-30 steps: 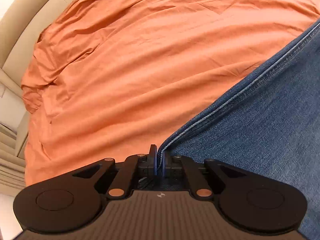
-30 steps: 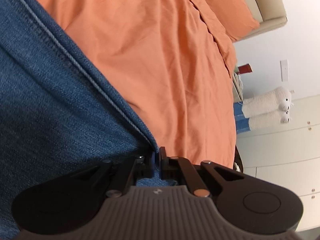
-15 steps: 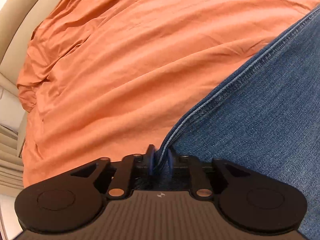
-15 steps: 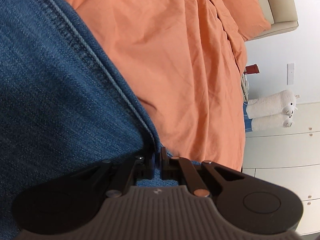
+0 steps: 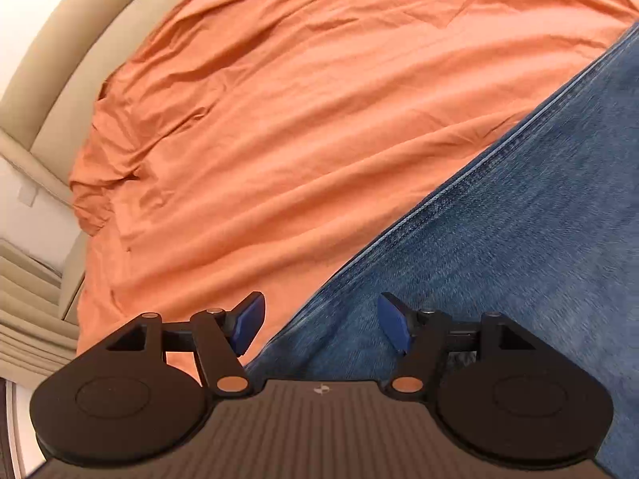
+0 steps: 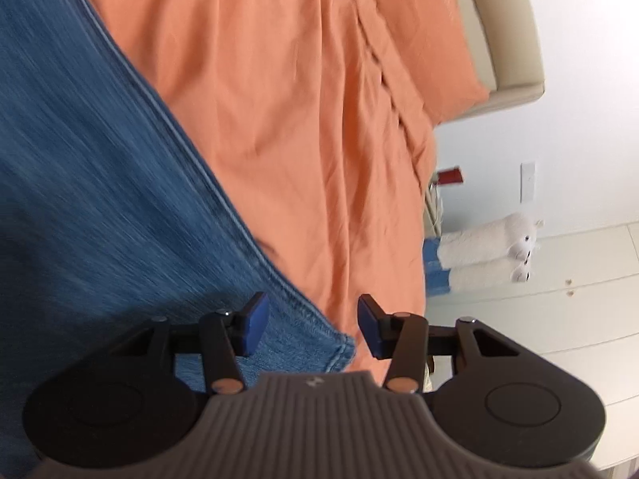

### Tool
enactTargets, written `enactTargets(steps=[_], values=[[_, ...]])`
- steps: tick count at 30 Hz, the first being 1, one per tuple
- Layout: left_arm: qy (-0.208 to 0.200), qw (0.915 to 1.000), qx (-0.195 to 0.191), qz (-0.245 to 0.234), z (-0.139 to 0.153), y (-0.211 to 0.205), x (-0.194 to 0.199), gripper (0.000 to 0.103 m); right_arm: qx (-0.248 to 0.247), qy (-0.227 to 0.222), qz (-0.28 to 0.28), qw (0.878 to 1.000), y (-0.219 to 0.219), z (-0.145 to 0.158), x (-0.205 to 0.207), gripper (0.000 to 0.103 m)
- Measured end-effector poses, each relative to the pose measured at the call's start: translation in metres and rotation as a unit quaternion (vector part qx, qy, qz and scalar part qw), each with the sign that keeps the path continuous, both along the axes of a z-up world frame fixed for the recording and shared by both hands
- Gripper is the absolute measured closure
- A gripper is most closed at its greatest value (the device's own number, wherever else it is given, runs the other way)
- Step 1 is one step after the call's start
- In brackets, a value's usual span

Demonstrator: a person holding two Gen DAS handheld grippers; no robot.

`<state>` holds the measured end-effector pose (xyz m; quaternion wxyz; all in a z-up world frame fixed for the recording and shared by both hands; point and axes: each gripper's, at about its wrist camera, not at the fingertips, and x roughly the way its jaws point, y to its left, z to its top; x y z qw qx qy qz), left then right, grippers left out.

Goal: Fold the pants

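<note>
Both grippers have released: left gripper (image 5: 321, 323) and right gripper (image 6: 311, 325) now gape wide over the jeans (image 5: 499, 263), seemingly lying flat on the orange bedsheet (image 5: 299, 119).

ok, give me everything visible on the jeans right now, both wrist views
The jeans are mid-blue denim with a fine ribbed weave, lying spread on the orange bedsheet. A stitched, lighter-edged seam runs diagonally along their border in both views. In the right wrist view a hemmed corner shows just below the right gripper. The fabric passes under the left gripper too. Both sets of jaws stand open, gripping nothing. The denim looks motion-blurred, and the rest is out of frame.
</note>
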<state>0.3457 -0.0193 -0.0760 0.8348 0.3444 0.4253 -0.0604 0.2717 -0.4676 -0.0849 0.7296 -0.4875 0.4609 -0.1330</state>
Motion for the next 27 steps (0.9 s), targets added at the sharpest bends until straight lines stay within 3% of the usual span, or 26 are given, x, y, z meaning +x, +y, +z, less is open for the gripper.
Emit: enactTargets(steps=[6, 10, 12, 15, 18, 20, 23, 25, 27], values=[[-0.003, 0.9999, -0.016, 0.004, 0.029, 0.016, -0.034, 0.027, 0.014, -0.021, 0.048, 0.999, 0.062, 0.037, -0.030, 0.058], [0.004, 0.9987, -0.047, 0.017, 0.044, 0.036, -0.063, 0.027, 0.066, -0.022, 0.069, 0.995, 0.107, 0.062, -0.053, 0.058], [0.009, 0.9965, -0.076, 0.034, 0.049, 0.051, -0.078, 0.027, 0.117, -0.019, 0.077, 0.990, 0.135, 0.074, -0.066, 0.058], [0.015, 0.9903, -0.119, 0.070, 0.054, 0.081, -0.096, 0.027, 0.225, -0.011, 0.074, 0.972, 0.172, 0.088, -0.080, 0.059], [0.011, 0.9791, -0.168, 0.113, 0.057, 0.117, -0.111, 0.027, 0.332, 0.002, 0.069, 0.941, 0.213, 0.091, -0.093, 0.064], [0.007, 0.9646, -0.216, 0.151, 0.057, 0.144, -0.121, 0.027, 0.392, 0.008, 0.068, 0.917, 0.240, 0.088, -0.098, 0.065], [0.001, 0.9293, -0.306, 0.206, 0.050, 0.185, -0.134, 0.026, 0.456, 0.007, 0.073, 0.887, 0.279, 0.074, -0.105, 0.065], [-0.006, 0.8983, -0.366, 0.244, 0.038, 0.211, -0.141, 0.025, 0.496, 0.006, 0.058, 0.866, 0.298, 0.064, -0.108, 0.065], [-0.021, 0.8561, -0.428, 0.289, 0.021, 0.234, -0.146, 0.025, 0.537, -0.002, 0.037, 0.843, 0.306, 0.052, -0.104, 0.065]])
